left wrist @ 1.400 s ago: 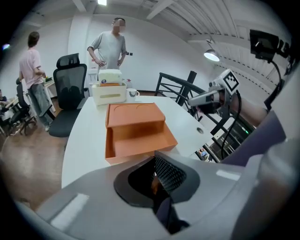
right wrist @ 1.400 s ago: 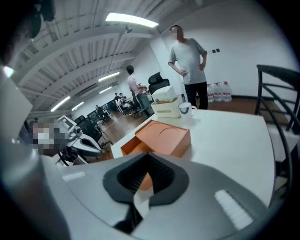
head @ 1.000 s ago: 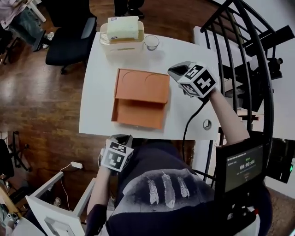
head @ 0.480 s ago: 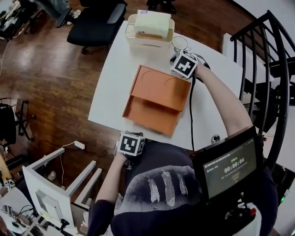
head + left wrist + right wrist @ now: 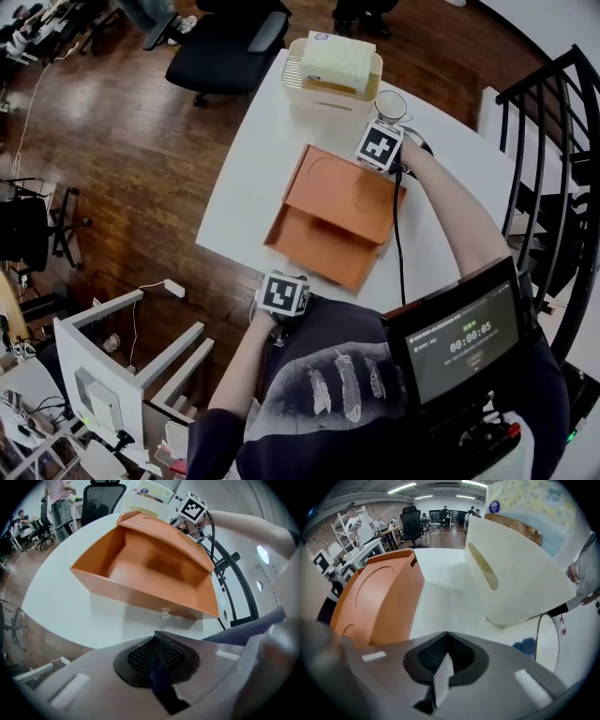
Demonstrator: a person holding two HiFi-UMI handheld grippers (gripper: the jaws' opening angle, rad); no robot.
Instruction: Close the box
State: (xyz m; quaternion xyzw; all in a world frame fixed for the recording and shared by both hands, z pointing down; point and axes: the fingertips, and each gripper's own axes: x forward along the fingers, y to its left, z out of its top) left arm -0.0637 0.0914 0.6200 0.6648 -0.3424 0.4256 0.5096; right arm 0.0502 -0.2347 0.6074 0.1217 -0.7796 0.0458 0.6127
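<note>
Box [image 5: 323, 246] open, centre frame; right gripper [image 5: 379, 148], jaws together, empty, behind lid [image 5: 345, 187], presumably to push; left gripper [image 5: 283, 292] likewise, idle below.

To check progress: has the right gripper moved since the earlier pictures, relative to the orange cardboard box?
Yes. The right gripper has gone from beside the orange cardboard box to its lid's far right corner, nearer the glass cup.

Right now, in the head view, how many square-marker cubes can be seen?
2. One marker cube is by the orange box's far right corner; the other is at the table's near edge. None seem hidden.
</note>
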